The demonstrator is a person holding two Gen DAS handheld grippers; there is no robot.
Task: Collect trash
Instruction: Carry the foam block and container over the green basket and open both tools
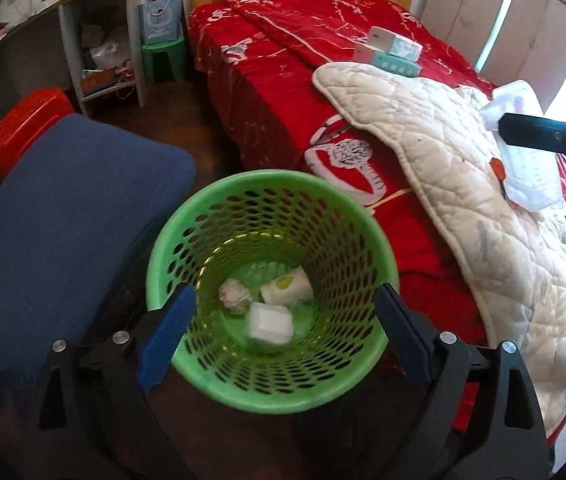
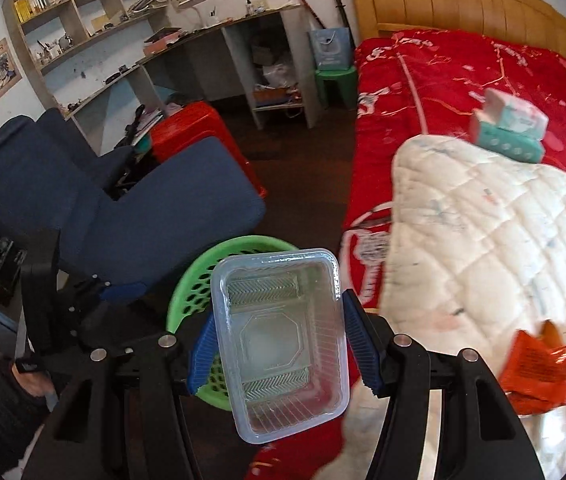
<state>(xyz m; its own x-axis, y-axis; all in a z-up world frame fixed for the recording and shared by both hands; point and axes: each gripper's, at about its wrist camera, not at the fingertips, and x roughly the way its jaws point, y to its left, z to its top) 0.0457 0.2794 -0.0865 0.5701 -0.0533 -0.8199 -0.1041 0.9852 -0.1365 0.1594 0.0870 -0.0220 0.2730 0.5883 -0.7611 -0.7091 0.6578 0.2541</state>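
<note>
A green mesh basket (image 1: 187, 232) stands on the floor beside the bed. Inside it lie a crumpled paper ball (image 1: 235, 296), a white packet with a green mark (image 1: 287, 286) and a blurred white square piece (image 1: 269, 322). My left gripper (image 1: 286, 292) hangs open above the basket's mouth with nothing between its blue fingers (image 1: 171, 328). My right gripper (image 2: 279, 312) is shut on a clear plastic food container (image 2: 283, 344), held above the basket's rim (image 2: 203, 272). In the left wrist view, that container (image 1: 531, 176) shows at the far right over the bed.
A bed with a red quilt (image 1: 283, 80) and a white quilted blanket (image 1: 463, 184) fills the right side. Tissue packs (image 2: 511, 128) and an orange wrapper (image 2: 539, 368) lie on it. A blue chair (image 1: 63, 208) and a red stool (image 2: 199, 124) stand to the left.
</note>
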